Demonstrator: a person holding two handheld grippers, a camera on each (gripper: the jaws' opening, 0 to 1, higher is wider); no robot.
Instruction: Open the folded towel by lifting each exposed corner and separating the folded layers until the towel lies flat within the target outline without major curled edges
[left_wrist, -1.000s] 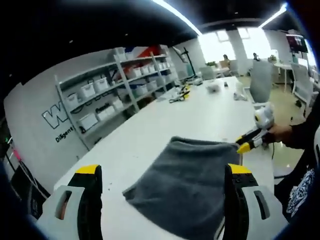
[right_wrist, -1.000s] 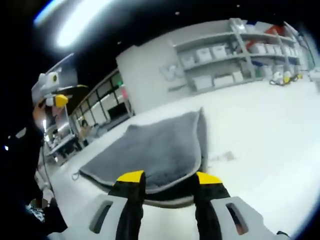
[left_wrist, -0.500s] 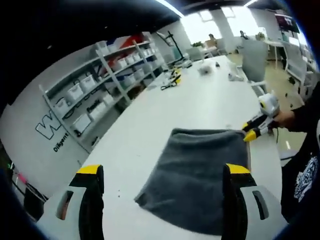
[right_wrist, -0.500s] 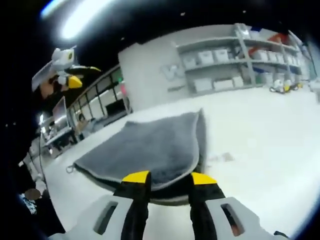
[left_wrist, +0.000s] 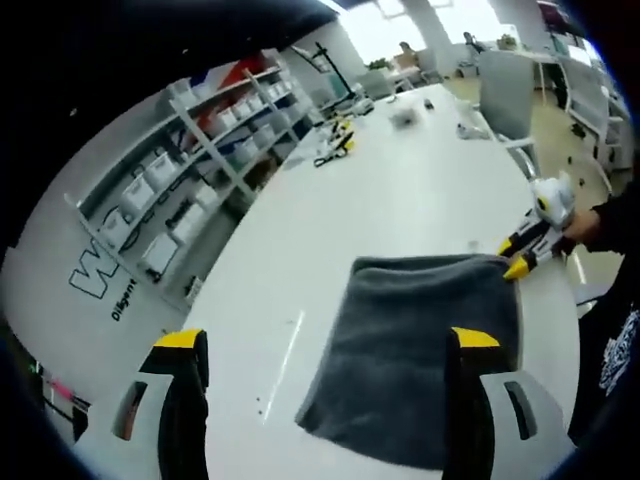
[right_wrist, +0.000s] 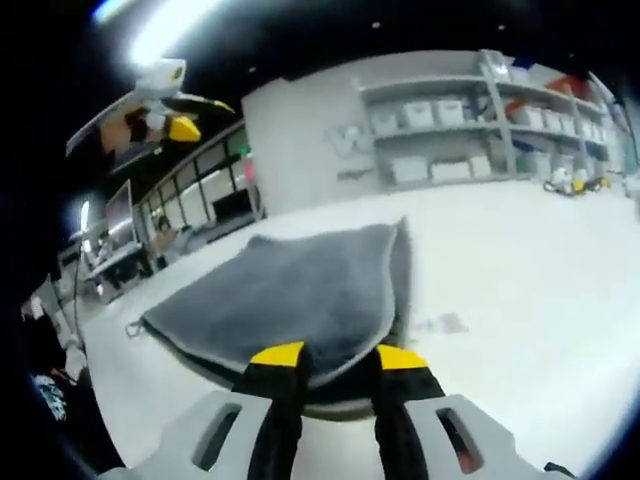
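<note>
A long white surface (left_wrist: 400, 170) runs through a bright workshop, and nearest on it lies the grey towel (left_wrist: 420, 360), folded, with its layered corner just in front of the right tongs (right_wrist: 338, 357). In the right gripper view those yellow-tipped jaws stand narrow, nearly together at the piped hem; whether cloth is already pinched between them I cannot tell. That placement suits the job: the upper layer has to be caught at an exposed corner before it can be peeled back. The left tongs (left_wrist: 320, 345) hover high above the towel's near side with jaws wide and nothing between them, probably waiting to pin or take another corner. Compared with a second ago, the right jaws have drawn closer together at the hem, and the left tongs have risen, so their view looks down more steeply on the towel. Farther off, past the towel, stand shelves (left_wrist: 215, 130) of white bins along the wall, with small tools scattered at the surface's far end.
</note>
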